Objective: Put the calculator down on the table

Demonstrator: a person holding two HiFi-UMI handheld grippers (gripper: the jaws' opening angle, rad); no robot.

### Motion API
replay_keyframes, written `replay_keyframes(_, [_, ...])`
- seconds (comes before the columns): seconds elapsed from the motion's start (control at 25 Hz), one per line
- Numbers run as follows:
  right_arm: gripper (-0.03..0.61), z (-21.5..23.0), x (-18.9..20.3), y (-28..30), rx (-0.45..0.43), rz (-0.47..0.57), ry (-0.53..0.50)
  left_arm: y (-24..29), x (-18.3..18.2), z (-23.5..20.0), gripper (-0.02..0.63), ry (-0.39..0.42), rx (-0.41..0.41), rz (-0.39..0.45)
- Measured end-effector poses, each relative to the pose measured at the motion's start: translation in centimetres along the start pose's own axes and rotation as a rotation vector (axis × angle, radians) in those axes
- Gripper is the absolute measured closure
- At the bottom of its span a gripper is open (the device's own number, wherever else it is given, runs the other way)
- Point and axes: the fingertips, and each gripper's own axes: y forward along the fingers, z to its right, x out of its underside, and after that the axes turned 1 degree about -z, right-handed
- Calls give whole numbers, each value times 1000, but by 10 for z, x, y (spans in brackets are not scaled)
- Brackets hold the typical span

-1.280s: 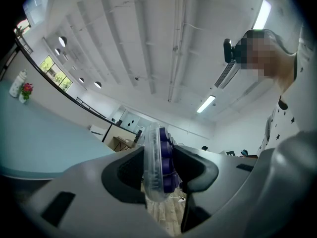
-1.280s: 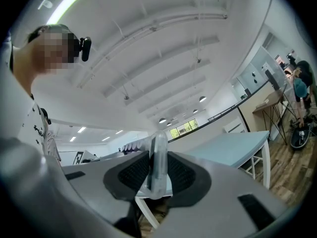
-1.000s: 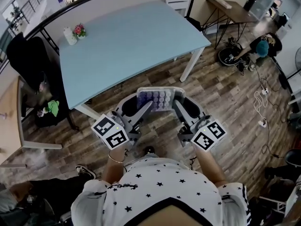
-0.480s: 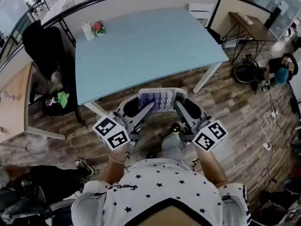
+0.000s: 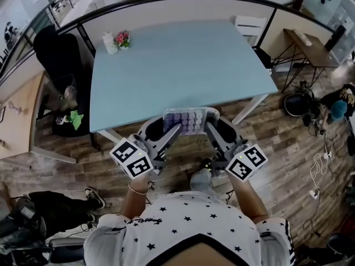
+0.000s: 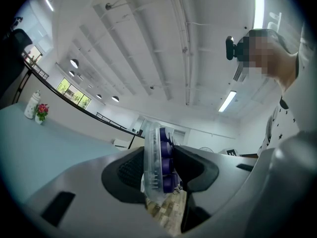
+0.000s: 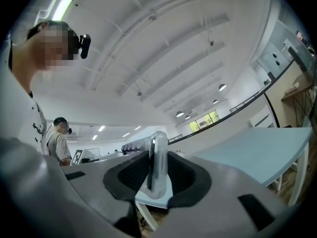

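Note:
The calculator [image 5: 190, 119], a clear case with rows of purple keys, hangs in the air just before the near edge of the light blue table [image 5: 177, 65]. Both grippers hold it between them. My left gripper [image 5: 165, 129] is shut on its left end, my right gripper [image 5: 215, 128] on its right end. In the left gripper view the calculator [image 6: 157, 163] stands edge-on between the dark pads of the left gripper [image 6: 159, 170]. The right gripper view shows its clear edge [image 7: 158, 168] pinched in the right gripper [image 7: 157, 175], with the table [image 7: 257, 148] beyond.
A white bottle [image 5: 110, 42] and a small flower vase [image 5: 122, 37] stand at the table's far left corner. A black chair [image 5: 60, 60] is left of the table, a white chair [image 5: 249, 24] behind it, a wooden desk [image 5: 308, 40] and floor cables [image 5: 321, 165] to the right.
The table has come nearer in the head view. Both grippers, still on the calculator, have moved forward from over the wooden floor up to the table's near edge.

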Motion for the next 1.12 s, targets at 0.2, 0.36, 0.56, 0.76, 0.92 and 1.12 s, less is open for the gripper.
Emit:
replay_keyframes(0.2, [480, 29, -8, 5, -1, -7, 11, 28, 1, -11, 428, -5, -9, -7])
replay_keyframes(0.36, [480, 51, -13, 4, 4, -17, 17, 50, 5, -16, 428, -14, -13, -16])
replay_keyframes(0.56, [480, 77, -20, 3, 4, -21, 32, 76, 8, -21, 428, -15, -23, -31])
replay_keyframes(0.76, [480, 100, -30, 0, -7, -21, 39, 101, 9, -20, 428, -9, -39, -39])
replay_keyframes(0.92, [480, 119, -41, -3, -21, -11, 40, 122, 8, -20, 428, -3, -55, -41])
replay_keyframes(1.12, [480, 133, -48, -2, -50, 2, 50, 137, 5, -20, 428, 15, -82, -49])
